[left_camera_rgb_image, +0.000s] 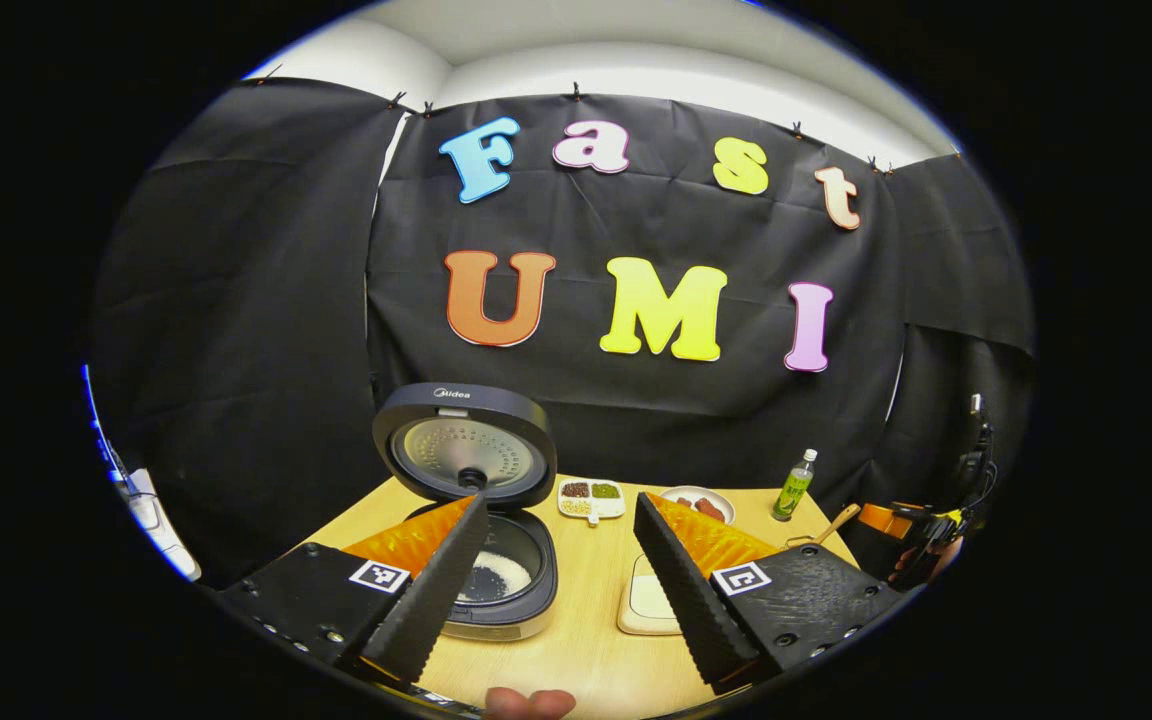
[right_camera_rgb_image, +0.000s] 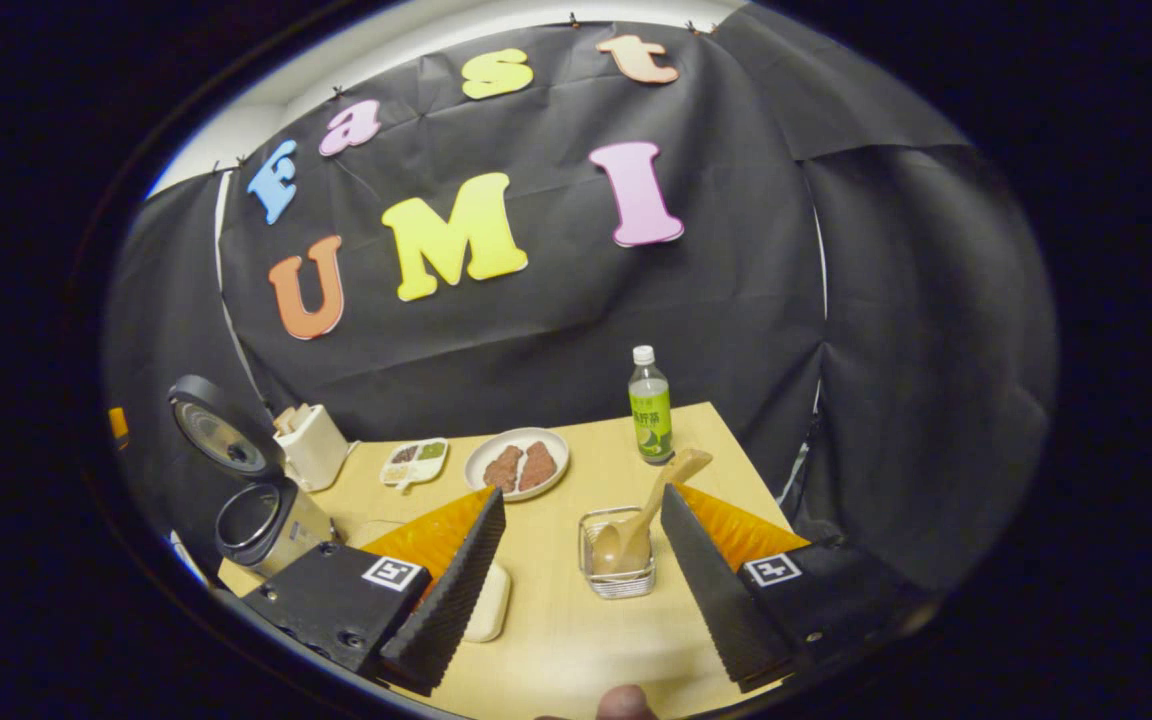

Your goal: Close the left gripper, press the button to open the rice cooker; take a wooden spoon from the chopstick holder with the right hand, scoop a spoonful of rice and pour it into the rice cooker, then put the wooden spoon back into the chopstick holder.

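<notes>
The rice cooker (left_camera_rgb_image: 496, 580) stands open on the wooden table (left_camera_rgb_image: 596, 660), its lid (left_camera_rgb_image: 466, 445) raised and white rice showing in the dark pot. My left gripper (left_camera_rgb_image: 561, 505) is open, its left finger in front of the cooker and nothing between the fingers. In the right gripper view the wooden spoon (right_camera_rgb_image: 636, 520) leans bowl-down in the wire chopstick holder (right_camera_rgb_image: 618, 575). My right gripper (right_camera_rgb_image: 584, 495) is open just short of the holder, with the spoon's handle near the right finger. The cooker (right_camera_rgb_image: 266, 520) sits far to the left there.
A pale dish of rice (left_camera_rgb_image: 651, 597) lies between my left fingers; its edge (right_camera_rgb_image: 489, 600) peeks past the right gripper's left finger. A plate of brown food (right_camera_rgb_image: 516, 462), a compartment dish (right_camera_rgb_image: 414, 462), a green bottle (right_camera_rgb_image: 650, 405) and a white container (right_camera_rgb_image: 311, 445) stand further back.
</notes>
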The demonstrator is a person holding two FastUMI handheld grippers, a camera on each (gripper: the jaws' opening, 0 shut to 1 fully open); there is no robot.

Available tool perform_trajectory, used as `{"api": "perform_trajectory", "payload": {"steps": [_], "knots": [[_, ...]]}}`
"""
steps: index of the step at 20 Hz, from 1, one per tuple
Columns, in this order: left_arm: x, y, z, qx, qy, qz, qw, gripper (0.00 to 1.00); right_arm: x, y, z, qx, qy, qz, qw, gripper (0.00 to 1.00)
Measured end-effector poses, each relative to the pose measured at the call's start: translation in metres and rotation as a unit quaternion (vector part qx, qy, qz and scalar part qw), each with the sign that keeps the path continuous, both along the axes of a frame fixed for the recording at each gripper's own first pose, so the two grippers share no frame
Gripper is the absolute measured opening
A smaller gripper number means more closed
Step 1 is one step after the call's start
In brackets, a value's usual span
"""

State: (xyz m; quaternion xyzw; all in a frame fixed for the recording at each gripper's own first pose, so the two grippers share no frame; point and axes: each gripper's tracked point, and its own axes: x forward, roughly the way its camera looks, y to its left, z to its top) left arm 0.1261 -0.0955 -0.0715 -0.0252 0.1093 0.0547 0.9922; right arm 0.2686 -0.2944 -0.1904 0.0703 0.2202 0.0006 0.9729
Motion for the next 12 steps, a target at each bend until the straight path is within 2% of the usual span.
{"api": "perform_trajectory", "payload": {"steps": [4, 5, 7, 8, 10, 12], "knots": [[0.003, -0.007, -0.004, -0.005, 0.006, 0.017, 1.000, 0.95, 0.034, -0.024, -0.048, 0.006, 0.035, -0.013, 0.999, 0.96], [0.003, -0.008, -0.004, -0.004, 0.006, 0.020, 1.000, 0.95, 0.042, -0.029, -0.060, 0.010, 0.044, -0.017, 0.999, 1.00], [0.003, -0.009, -0.003, -0.001, 0.005, 0.025, 1.000, 0.95, 0.057, -0.034, -0.080, 0.019, 0.056, -0.022, 0.998, 1.00], [0.003, -0.007, -0.004, 0.000, 0.008, 0.029, 1.000, 0.95, 0.063, -0.036, -0.089, 0.023, 0.062, -0.022, 0.998, 0.93], [0.003, -0.005, -0.006, 0.000, 0.013, 0.035, 0.999, 0.95, 0.074, -0.038, -0.105, 0.032, 0.071, -0.022, 0.997, 0.93], [0.000, 0.001, -0.010, 0.006, 0.021, 0.045, 0.999, 0.95, 0.085, -0.037, -0.118, 0.049, 0.079, -0.023, 0.995, 0.87]]}}
